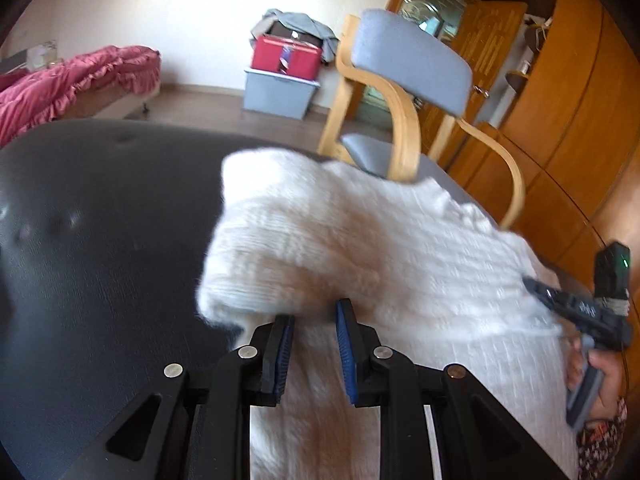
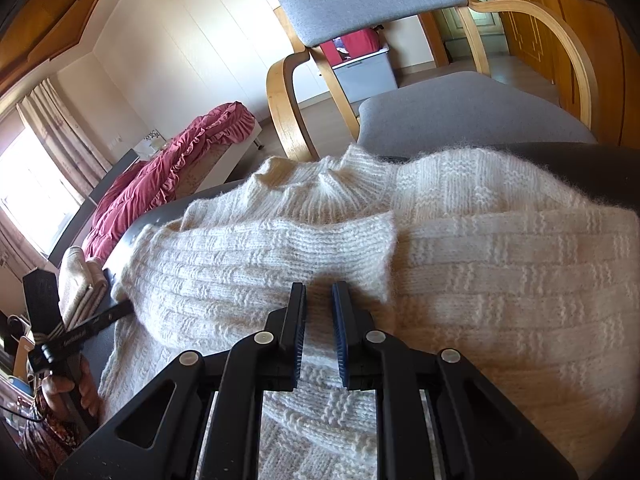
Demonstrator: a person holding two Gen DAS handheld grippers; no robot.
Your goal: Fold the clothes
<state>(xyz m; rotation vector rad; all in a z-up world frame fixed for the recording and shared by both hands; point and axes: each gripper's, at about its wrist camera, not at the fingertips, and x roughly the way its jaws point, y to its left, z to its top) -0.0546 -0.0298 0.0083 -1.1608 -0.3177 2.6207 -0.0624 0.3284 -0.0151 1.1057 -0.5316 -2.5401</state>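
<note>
Two sets of tongs work one cream knitted sweater (image 2: 460,264), which lies spread over the dark bench (image 1: 100,240) and fills the centre and lower right of both views. Left tongs (image 1: 313,322), at the lower centre of the left wrist view, have a raised fold of the knit bunched at their tips with a gap between the blue pads; the frame is blurred there, so whether they actually pinch the cloth cannot be told. Right tongs (image 2: 319,300), at the lower centre of the right wrist view, stand narrowly parted with their tips on the knit just below the sleeve cuff (image 2: 372,236); a pinch on the fabric cannot be confirmed either. That sleeve lies folded across the body, its cuff near the collar (image 2: 332,184). Judged step: folding the sleeve and side panel inward over the body. Next move, in my assessment, calls for laying the lifted fold flat on the body, keeping its edge straight, then releasing without dragging the fuzzy knit. A grey-cushioned wooden chair (image 1: 412,60) stands beyond the bench.
</note>
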